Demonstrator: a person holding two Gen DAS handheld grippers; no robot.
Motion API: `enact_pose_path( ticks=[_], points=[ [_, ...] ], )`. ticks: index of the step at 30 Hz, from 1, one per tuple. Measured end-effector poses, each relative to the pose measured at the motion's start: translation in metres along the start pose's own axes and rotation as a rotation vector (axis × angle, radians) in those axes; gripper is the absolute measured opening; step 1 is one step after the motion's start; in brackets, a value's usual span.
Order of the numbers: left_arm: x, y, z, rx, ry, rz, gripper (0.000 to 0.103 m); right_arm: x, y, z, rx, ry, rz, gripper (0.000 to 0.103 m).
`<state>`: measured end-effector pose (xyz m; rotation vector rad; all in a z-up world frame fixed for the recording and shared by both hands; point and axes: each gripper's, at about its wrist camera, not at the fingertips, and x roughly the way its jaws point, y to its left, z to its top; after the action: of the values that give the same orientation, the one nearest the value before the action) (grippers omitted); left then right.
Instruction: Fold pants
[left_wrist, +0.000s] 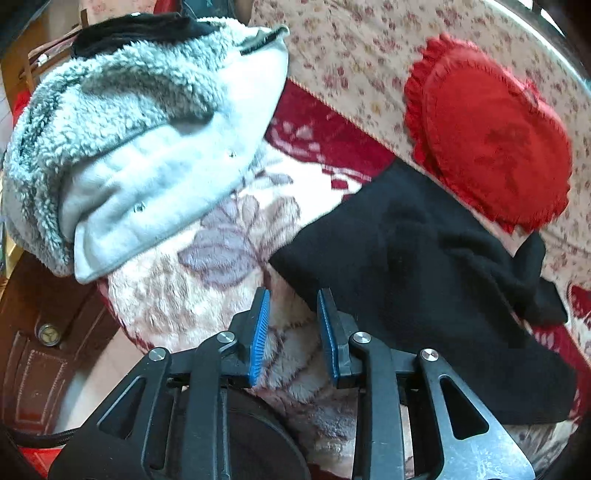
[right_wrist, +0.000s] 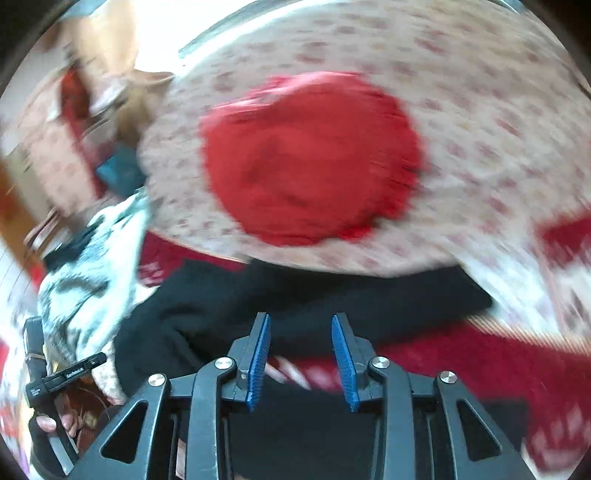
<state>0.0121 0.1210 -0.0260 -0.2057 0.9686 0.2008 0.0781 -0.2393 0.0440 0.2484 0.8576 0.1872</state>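
The black pants (left_wrist: 417, 266) lie folded into a band across a plush flowered blanket (left_wrist: 207, 280) on a bed. In the left wrist view my left gripper (left_wrist: 293, 295) hovers just off the pants' near left edge, its blue pads apart with only blanket between them. The right wrist view is blurred by motion. There my right gripper (right_wrist: 300, 319) stands open above the black pants (right_wrist: 295, 295), with nothing between its blue pads. A hand with the other gripper's handle (right_wrist: 55, 380) shows at that view's lower left.
A grey fleece-lined jacket (left_wrist: 140, 147) lies bunched to the left of the pants. A red heart-shaped pillow (left_wrist: 491, 133) rests on a floral quilt (left_wrist: 351, 55) behind them. A wooden cabinet (left_wrist: 37, 332) stands below the bed's left edge.
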Motion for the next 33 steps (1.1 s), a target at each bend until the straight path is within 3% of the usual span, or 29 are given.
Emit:
enact_pose_path(
  ticks=[5,8,16,18,20,23,27,31,33],
  points=[
    [0.005,-0.008,0.014,0.021,0.005,-0.039,0.025,0.094,0.069,0.034,-0.140,0.145,0.117,0.038],
    [0.012,-0.022,0.018,0.065,0.014,-0.059,0.025,0.148,0.101,0.041,-0.230,0.244,0.121,0.038],
    [0.053,-0.041,0.024,0.143,0.058,-0.030,0.025,0.251,0.108,0.049,-0.326,0.412,0.058,0.038],
    [0.061,-0.041,0.025,0.145,0.065,-0.030,0.025,0.253,0.106,0.051,-0.325,0.397,0.091,0.036],
    [0.067,-0.041,0.027,0.143,0.068,-0.027,0.033,0.252,0.108,0.051,-0.337,0.387,0.123,0.019],
    [0.073,-0.042,0.030,0.133,0.069,-0.024,0.034,0.249,0.121,0.050,-0.396,0.367,0.108,0.008],
    [0.075,-0.040,0.038,0.117,0.072,-0.033,0.034,0.225,0.133,0.067,-0.376,0.288,0.145,0.008],
    [0.063,-0.029,0.041,0.084,0.050,-0.066,0.036,0.166,0.151,0.097,-0.341,0.139,0.199,0.007],
    [0.052,-0.016,0.041,0.046,0.035,-0.076,0.036,0.137,0.169,0.096,-0.369,0.092,0.202,0.007]
  ],
)
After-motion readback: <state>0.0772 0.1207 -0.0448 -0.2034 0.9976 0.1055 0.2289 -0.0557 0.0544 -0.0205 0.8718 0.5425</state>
